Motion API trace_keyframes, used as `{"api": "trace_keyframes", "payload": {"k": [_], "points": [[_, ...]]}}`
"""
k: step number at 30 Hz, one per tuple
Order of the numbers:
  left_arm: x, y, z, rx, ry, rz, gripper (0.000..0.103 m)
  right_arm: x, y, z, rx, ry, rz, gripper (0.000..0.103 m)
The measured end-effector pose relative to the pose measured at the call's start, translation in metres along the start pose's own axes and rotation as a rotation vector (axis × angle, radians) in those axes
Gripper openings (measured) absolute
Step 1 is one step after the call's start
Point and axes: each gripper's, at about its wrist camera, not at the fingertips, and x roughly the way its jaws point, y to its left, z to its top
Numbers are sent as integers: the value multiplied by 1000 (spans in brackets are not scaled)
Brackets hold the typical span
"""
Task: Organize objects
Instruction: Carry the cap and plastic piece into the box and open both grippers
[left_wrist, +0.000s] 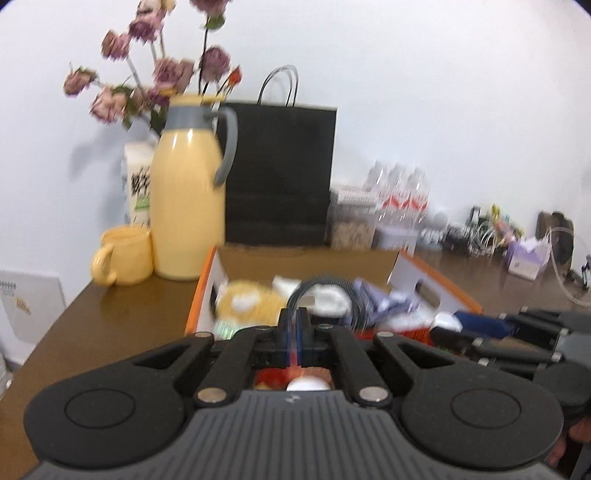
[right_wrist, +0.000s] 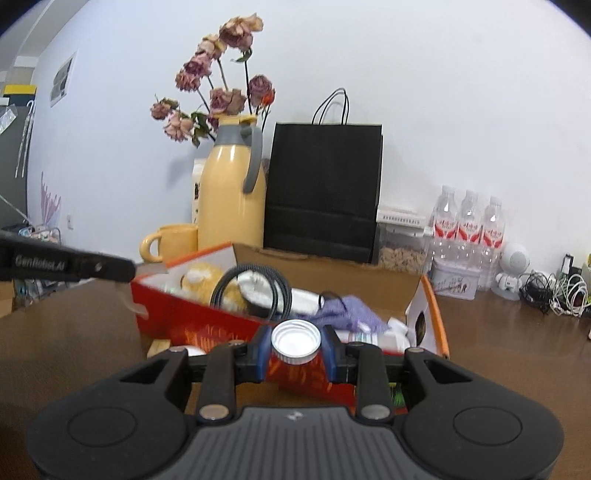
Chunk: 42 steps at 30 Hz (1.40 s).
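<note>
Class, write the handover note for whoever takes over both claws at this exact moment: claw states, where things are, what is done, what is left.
Right claw: shut on a white ribbed cap, held in front of the red box.
Left claw: fingers nearly together; whether it grips anything cannot be told.
Box holds a yellow plush toy, coiled black cable, purple cloth.
Done: several items boxed.
Left: probably place the cap, then check the table for strays.

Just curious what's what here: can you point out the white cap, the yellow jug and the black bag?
cap (right_wrist: 296, 342): right wrist view, its white inside.
jug (right_wrist: 231, 206): right wrist view, its yellow body.
bag (right_wrist: 325, 188): right wrist view, its front face.
</note>
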Motion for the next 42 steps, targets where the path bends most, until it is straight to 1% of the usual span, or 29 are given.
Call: {"api": "trace_keyframes", "payload": {"k": [4,9,14,19,23,28,31,36,37,38,39,40,41,42], "points": [[12,-6,20,-1,-32,-13,3,6,-1,13,-4,-20,-2,27],[31,-9,38,-9,-54,-19,3,20,-3,30,-9,-48,-16,27],[55,-7,48,-35,-53,-15,3,41,-14,47,27,-69,-37,27],[84,-1,52,-62,-34,-9,3,69,-27,55,59,-57,-65,27],[108,4,51,-82,-14,-7,3,92,-35,55,81,-33,-84,27],[130,10,41,-83,37,-6,3,112,-47,40,114,25,-84,27],[134,14,38,-91,46,1,3,117,-51,34,122,44,-90,27],[129,16,37,-92,34,2,5,119,-52,32,118,60,-94,28],[129,16,36,-92,32,5,9,118,-52,32,118,64,-96,28],[129,16,36,-90,33,4,16,119,-52,31,118,68,-97,36],[129,17,35,-89,33,2,40,118,-53,30,117,73,-96,49],[129,17,34,-93,33,14,81,118,-53,30,119,76,-97,57],[129,17,34,-94,29,34,96,117,-53,30,121,74,-100,76],[127,16,33,-86,12,56,103,116,-54,29,123,71,-106,90]]}}
